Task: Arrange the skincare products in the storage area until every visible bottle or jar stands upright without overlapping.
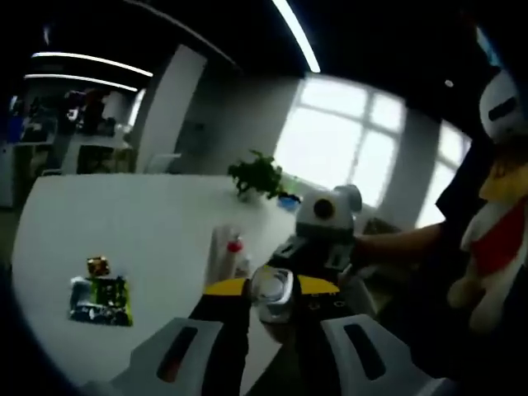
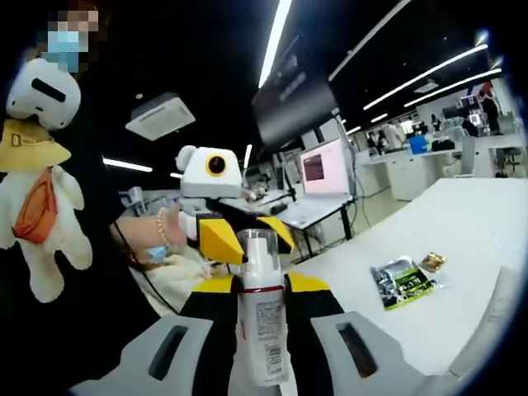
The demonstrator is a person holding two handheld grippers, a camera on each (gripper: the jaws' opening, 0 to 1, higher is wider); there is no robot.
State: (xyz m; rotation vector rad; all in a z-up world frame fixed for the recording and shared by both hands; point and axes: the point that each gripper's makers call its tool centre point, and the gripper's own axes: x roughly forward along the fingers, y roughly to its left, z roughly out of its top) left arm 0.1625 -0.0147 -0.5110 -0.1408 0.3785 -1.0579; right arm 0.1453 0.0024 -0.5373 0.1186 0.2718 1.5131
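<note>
My right gripper (image 2: 262,330) is shut on a white pump bottle (image 2: 262,322) with a clear cap, held upright between the jaws above the table's edge. My left gripper (image 1: 272,318) is closed around a small clear, silvery container (image 1: 273,295), seen end-on. The two grippers face each other: the left gripper (image 2: 239,235) is behind the bottle's cap, and the right gripper (image 1: 326,227) is just beyond the container. A white bottle with a red mark (image 1: 228,250) is blurred, seemingly upright on the white table (image 1: 124,214).
A green-and-black packet (image 1: 99,299) (image 2: 402,280) and a small gold item (image 1: 98,266) (image 2: 431,262) lie on the table (image 2: 470,223). A potted plant (image 1: 257,175) stands at its far edge. A person with a plush toy (image 2: 37,206) stands close by.
</note>
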